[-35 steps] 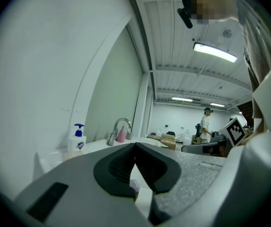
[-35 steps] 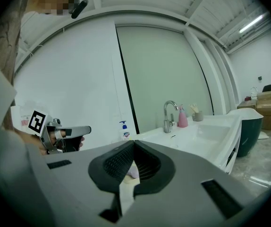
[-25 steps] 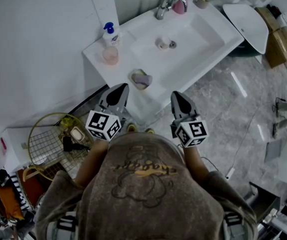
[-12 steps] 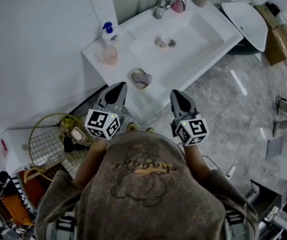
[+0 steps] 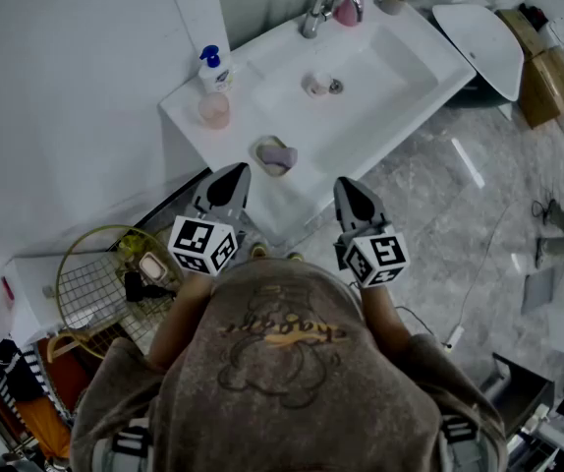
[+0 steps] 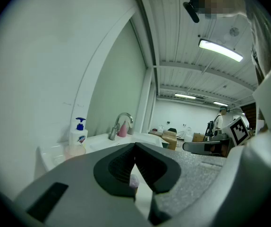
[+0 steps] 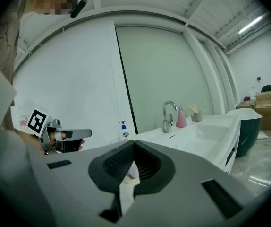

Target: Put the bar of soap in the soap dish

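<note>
Clenched tip to tip and empty, both sets of jaws sit short of the basin [image 5: 390, 72]: left gripper [image 5: 234, 172] and right gripper [image 5: 347, 186]. Ahead of them and between the two, nearer the left, the bar of soap [image 5: 281, 155] already lies in the soap dish [image 5: 262, 147], a pale mauve rounded block, its long axis seemingly crosswise to the jaws

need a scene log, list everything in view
sink: 1, white, by the wall
tap: 1, metal, sink's back
bottle: 1, pink, beside the tap
dispenser: 1, white with blue pump, sink's left corner
cup: 1, pink, before the dispenser
dish: 1, pale, sink's front rim
soap: 1, pale purple, in the dish
basket: 1, yellow wire, floor at left
box: 1, brown, floor at right
left gripper: 1, grey, shut, before the sink
right gripper: 1, grey, shut, before the sink
</note>
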`<action>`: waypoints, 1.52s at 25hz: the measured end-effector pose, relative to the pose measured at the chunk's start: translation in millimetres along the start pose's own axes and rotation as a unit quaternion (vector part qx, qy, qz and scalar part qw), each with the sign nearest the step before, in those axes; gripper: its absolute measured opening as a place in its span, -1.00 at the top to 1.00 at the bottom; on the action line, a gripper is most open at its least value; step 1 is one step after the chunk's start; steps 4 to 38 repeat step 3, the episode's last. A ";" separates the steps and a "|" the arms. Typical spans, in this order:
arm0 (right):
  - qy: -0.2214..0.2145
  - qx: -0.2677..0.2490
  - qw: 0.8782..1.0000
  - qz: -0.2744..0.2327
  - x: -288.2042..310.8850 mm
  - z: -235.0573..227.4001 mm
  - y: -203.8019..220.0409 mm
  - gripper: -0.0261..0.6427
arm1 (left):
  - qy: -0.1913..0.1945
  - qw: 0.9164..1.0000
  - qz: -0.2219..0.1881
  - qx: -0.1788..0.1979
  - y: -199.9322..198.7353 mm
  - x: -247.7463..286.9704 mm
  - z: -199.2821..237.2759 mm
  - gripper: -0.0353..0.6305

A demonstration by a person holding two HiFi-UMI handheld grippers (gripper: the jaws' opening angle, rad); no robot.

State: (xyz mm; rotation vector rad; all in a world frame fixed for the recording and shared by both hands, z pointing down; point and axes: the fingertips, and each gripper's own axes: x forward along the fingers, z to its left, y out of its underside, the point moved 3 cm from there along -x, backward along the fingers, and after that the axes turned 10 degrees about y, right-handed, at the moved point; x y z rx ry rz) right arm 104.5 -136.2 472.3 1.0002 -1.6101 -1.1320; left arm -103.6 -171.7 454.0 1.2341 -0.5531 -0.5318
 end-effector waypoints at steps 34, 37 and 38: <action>0.000 0.001 1.000 0.000 -1.0 0.0 0.3 0.92 | -0.001 1.000 0.001 -0.001 0.5 -0.9 -0.1 0.88; 0.000 0.001 1.000 0.000 -1.0 0.0 0.3 0.92 | -0.001 1.000 0.001 -0.001 0.5 -0.9 -0.1 0.88; 0.000 0.001 1.000 0.000 -1.0 0.0 0.3 0.92 | -0.001 1.000 0.001 -0.001 0.5 -0.9 -0.1 0.88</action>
